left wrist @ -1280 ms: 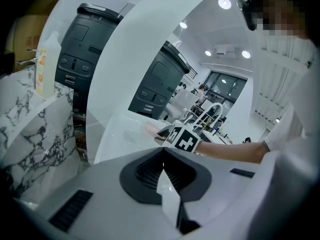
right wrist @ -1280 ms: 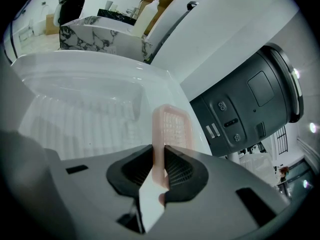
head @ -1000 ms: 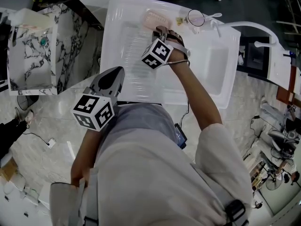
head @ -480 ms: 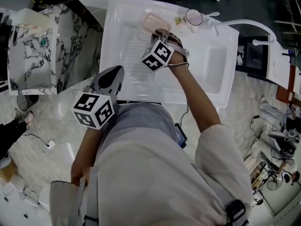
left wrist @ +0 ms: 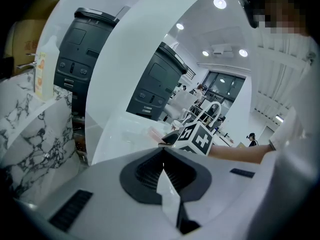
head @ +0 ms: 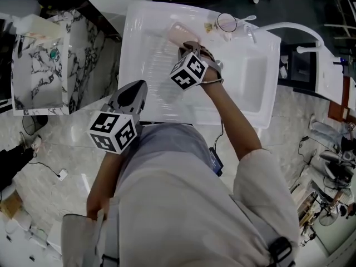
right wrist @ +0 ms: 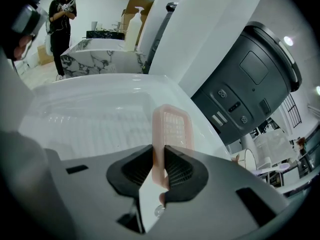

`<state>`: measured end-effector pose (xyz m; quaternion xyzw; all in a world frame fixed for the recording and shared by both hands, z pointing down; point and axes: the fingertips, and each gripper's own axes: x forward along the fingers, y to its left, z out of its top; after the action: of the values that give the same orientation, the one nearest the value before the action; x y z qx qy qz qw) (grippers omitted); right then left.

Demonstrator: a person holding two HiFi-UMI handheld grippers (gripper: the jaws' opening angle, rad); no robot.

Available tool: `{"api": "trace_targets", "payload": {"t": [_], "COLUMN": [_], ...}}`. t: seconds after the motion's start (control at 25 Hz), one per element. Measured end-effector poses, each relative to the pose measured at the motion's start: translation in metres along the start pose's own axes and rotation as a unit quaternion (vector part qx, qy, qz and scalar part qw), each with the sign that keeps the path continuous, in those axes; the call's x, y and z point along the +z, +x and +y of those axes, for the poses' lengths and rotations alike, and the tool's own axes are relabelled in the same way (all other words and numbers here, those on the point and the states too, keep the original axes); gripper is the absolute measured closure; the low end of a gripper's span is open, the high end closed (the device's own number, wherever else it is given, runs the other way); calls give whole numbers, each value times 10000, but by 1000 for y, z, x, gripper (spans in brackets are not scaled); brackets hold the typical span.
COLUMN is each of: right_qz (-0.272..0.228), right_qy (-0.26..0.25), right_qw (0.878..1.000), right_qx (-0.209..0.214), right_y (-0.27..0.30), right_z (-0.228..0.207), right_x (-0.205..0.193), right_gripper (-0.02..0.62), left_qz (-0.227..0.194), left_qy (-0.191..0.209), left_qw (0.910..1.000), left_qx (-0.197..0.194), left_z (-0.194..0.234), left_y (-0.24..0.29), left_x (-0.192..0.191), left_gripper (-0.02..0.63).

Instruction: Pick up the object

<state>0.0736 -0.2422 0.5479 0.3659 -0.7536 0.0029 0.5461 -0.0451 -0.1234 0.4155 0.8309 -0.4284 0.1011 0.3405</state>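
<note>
A pale pink, translucent slotted tray [right wrist: 172, 126] hangs over the ribbed draining board [head: 146, 60] of a white sink unit. My right gripper [right wrist: 159, 159] is shut on the tray's near rim, with the rim pinched between both pads. In the head view the tray [head: 179, 33] sticks out beyond the right gripper [head: 188, 42], toward the back of the board. My left gripper [head: 135, 89] hovers at the sink's front edge, close to my body. Its jaws [left wrist: 163, 159] are shut with nothing between them.
To the right of the draining board lie the sink basin [head: 253, 82] and a curved tap [head: 289, 29]. A clear glass [head: 228, 22] and small items stand at the back rim. A marble counter [head: 39, 65] is on the left. A large grey machine [right wrist: 250, 79] stands behind the sink.
My right gripper has shifted a little toward me and rolled, and the pink tray has moved and tilted with it. The left gripper has stayed where it was.
</note>
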Motion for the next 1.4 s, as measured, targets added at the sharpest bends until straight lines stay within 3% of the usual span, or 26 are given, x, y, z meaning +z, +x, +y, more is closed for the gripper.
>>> {"api": "trace_targets", "payload": {"t": [0.96, 1.4], "right_qz": [-416, -754], "right_qy": [851, 1441], "right_qw": [9948, 9855], "right_qx": [377, 491], "right_y": [-40, -71], "right_z": [-2, -1], "right_x": [-18, -16], "right_gripper": [520, 520], "left_qz": [-205, -238], "left_qy": [-180, -275], "left_qw": [9996, 9992], "left_qx": [66, 133], "left_z": [-20, -18], "left_y": [9, 8], "left_x": [0, -4], "left_gripper": [600, 600]}}
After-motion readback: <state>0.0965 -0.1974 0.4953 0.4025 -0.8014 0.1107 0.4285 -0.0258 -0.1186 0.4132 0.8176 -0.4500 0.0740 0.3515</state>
